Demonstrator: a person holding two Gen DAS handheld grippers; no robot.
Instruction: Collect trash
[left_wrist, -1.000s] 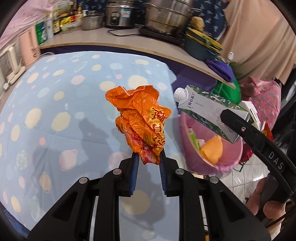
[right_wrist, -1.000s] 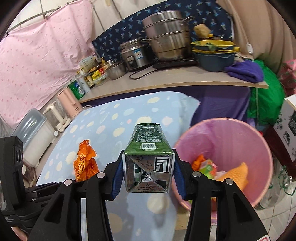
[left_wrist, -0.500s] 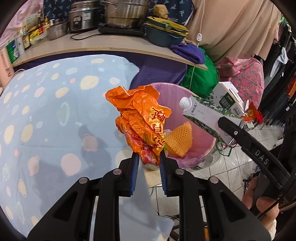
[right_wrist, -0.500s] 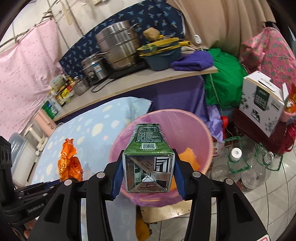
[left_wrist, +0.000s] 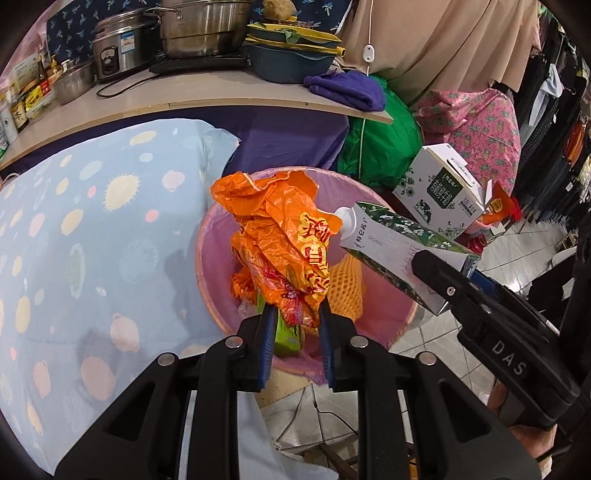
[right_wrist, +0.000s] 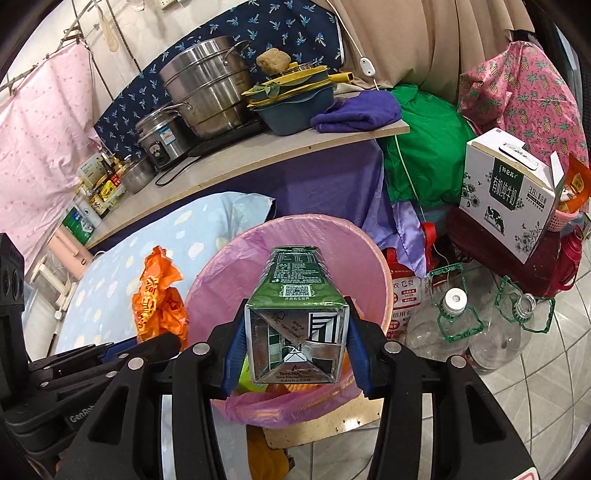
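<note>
Wrapper (left_wrist: 280, 254) and carton (right_wrist: 297, 317) above bin (right_wrist: 373, 254)

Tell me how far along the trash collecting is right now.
Some trash, including an orange foam net, already lies in the pink bin. The left gripper holds the orange wrapper and the right gripper holds the milk carton, both over the bin. Left: release both.

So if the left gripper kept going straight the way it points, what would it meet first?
Probably the trash already in the pink bin: the left gripper, shut on the orange wrapper, aims into its mouth; depth is unclear.
</note>
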